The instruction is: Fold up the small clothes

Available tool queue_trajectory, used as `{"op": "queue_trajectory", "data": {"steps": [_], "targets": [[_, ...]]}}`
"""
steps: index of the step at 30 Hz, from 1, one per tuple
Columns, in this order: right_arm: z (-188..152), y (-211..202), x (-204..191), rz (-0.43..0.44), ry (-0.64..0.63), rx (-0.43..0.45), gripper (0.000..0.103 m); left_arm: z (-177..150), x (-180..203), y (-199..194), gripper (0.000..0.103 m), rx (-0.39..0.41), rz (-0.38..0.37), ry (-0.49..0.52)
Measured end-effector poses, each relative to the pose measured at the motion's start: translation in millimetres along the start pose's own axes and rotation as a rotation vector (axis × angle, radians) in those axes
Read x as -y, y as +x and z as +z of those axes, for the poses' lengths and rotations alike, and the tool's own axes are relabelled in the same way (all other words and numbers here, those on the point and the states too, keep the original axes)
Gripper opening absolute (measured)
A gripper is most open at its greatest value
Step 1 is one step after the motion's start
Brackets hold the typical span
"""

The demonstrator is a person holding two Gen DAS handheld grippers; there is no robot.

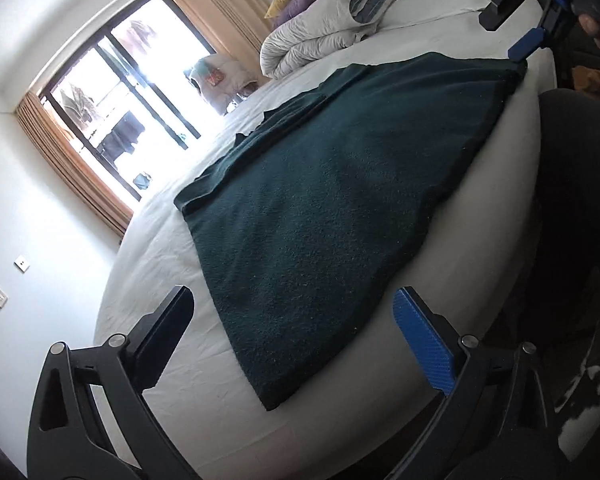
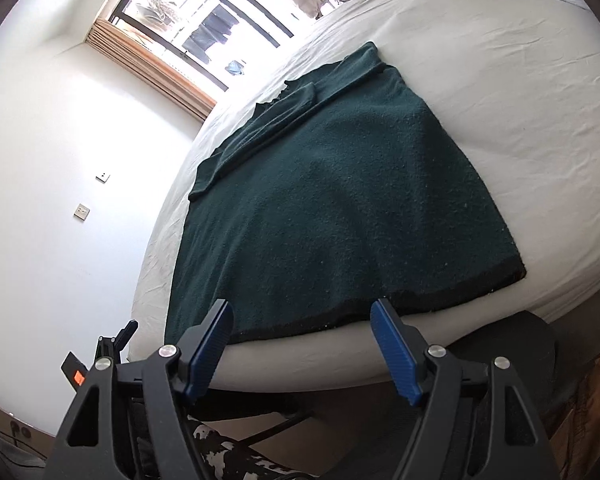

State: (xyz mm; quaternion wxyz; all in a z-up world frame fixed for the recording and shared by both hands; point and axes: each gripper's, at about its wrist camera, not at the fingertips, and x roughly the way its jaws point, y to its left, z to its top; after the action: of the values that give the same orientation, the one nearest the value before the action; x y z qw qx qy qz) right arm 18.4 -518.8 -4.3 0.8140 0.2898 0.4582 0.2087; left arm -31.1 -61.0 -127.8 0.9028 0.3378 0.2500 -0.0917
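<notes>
Green knit garment (image 2: 332, 200) on bed (image 2: 500, 100)

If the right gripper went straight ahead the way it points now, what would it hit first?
Most likely the near hem of the green garment at the edge of the bed. The right gripper is open, holding nothing, with that hem just beyond its fingertips. Depth is unclear, so it might pass above the hem.

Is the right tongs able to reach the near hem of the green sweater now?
Probably yes: the right tongs are open just before the green sweater hem at the bed edge, with nothing between.
</notes>
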Motion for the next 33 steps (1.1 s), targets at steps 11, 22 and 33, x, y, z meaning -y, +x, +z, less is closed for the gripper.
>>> {"op": "queue_trajectory", "data": {"steps": [11,22,33], "targets": [[-0.7,10.4,0.8,0.052,0.058,0.000,0.074,-10.4,22.0,6.1,0.102,0.002,0.171,0.157],[-2.4,10.8,1.7,0.053,0.059,0.005,0.074,-28.8,45.1,16.8,0.097,0.010,0.284,0.336],[-3.4,12.9,-3.7,0.043,0.043,0.005,0.073,-35.6,21.1,33.3,0.030,-0.083,0.235,0.240]]}}
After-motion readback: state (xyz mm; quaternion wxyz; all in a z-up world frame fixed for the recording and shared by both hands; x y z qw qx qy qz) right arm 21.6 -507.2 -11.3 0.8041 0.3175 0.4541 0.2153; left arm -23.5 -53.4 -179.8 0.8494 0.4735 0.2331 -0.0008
